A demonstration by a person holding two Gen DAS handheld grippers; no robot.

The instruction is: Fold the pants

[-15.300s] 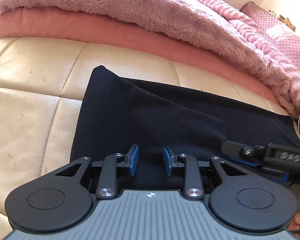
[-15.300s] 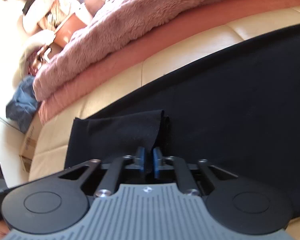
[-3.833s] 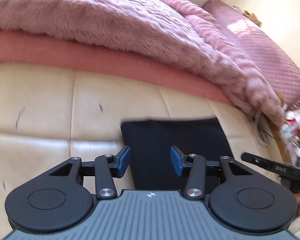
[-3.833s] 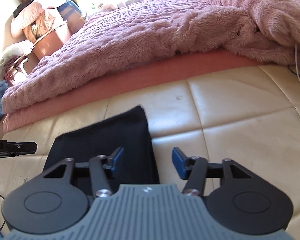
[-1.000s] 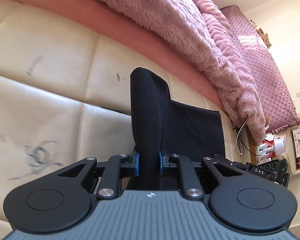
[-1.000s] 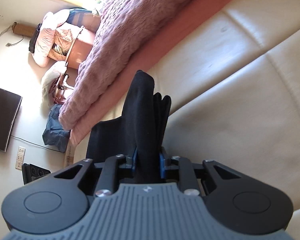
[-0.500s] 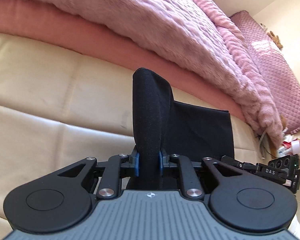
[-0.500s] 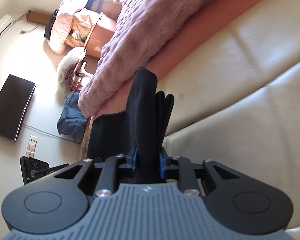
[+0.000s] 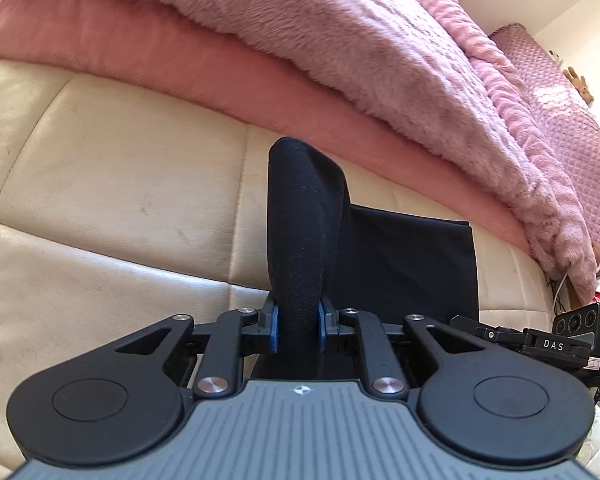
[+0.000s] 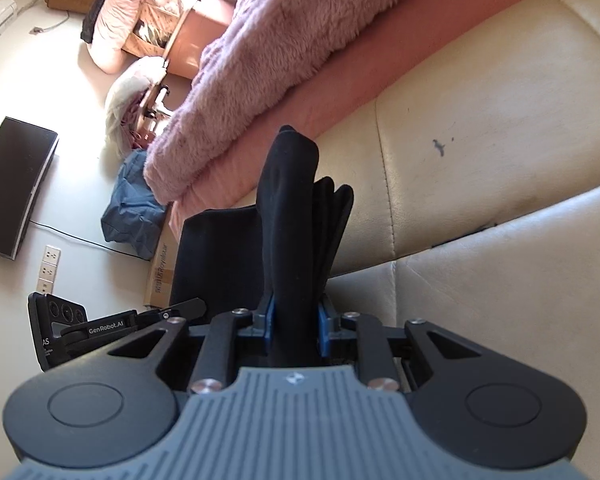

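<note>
The black pants are folded into a thick bundle. My left gripper is shut on one end of the bundle, which bulges up between the blue pads. My right gripper is shut on the other end of the pants, where several stacked layers stick up. The bundle hangs between the two grippers just above the cream leather cushion. The right gripper shows at the right edge of the left wrist view. The left gripper shows at the left of the right wrist view.
A fluffy pink blanket and a salmon sheet lie along the far edge of the cushion. The right wrist view shows the floor with a blue cloth heap, a cardboard box and a dark monitor.
Both grippers, open 3.8 s ago, now hold the bundle. Over the last second they have carried it along the cushion, with more cushion now in view to the left.
</note>
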